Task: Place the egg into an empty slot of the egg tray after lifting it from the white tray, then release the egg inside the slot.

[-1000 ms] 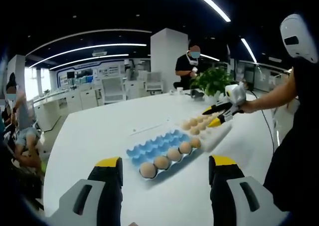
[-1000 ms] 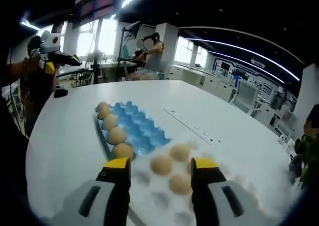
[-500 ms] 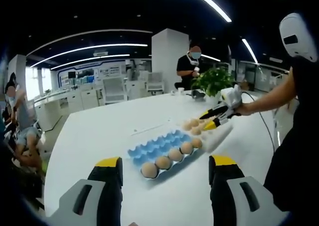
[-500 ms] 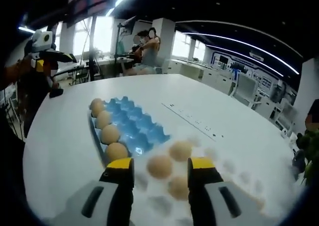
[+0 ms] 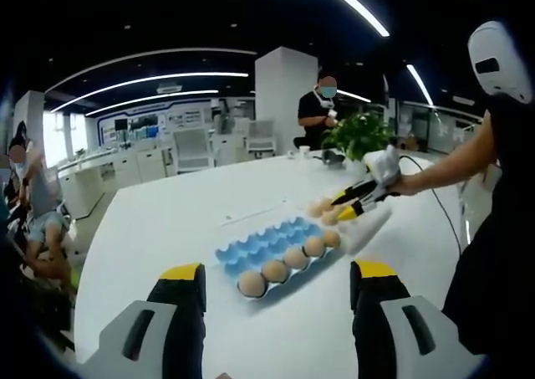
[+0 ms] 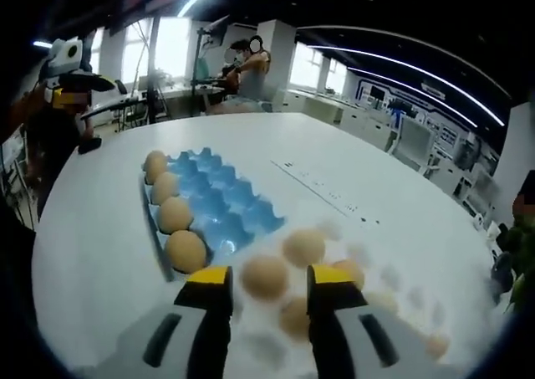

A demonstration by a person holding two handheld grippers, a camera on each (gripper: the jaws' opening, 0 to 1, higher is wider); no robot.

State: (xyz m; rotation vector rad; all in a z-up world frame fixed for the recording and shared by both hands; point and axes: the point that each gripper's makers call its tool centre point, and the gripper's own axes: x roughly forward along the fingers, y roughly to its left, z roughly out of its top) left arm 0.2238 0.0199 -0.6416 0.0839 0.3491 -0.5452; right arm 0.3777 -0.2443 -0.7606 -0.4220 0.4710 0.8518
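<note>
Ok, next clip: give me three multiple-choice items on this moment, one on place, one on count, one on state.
1. Where do the eggs in the blue egg tray sit?
A. One edge row
B. Scattered
C. Middle row

2. How many eggs are in the blue egg tray?
A. Two
B. Four
C. Six

3. The right tongs are:
A. Shut on an egg
B. Open around an egg on the white tray
C. Over the blue tray

Key: 1 A, they line one edge; 2 B, four show; 3 B, jaws flank the egg with gaps.
</note>
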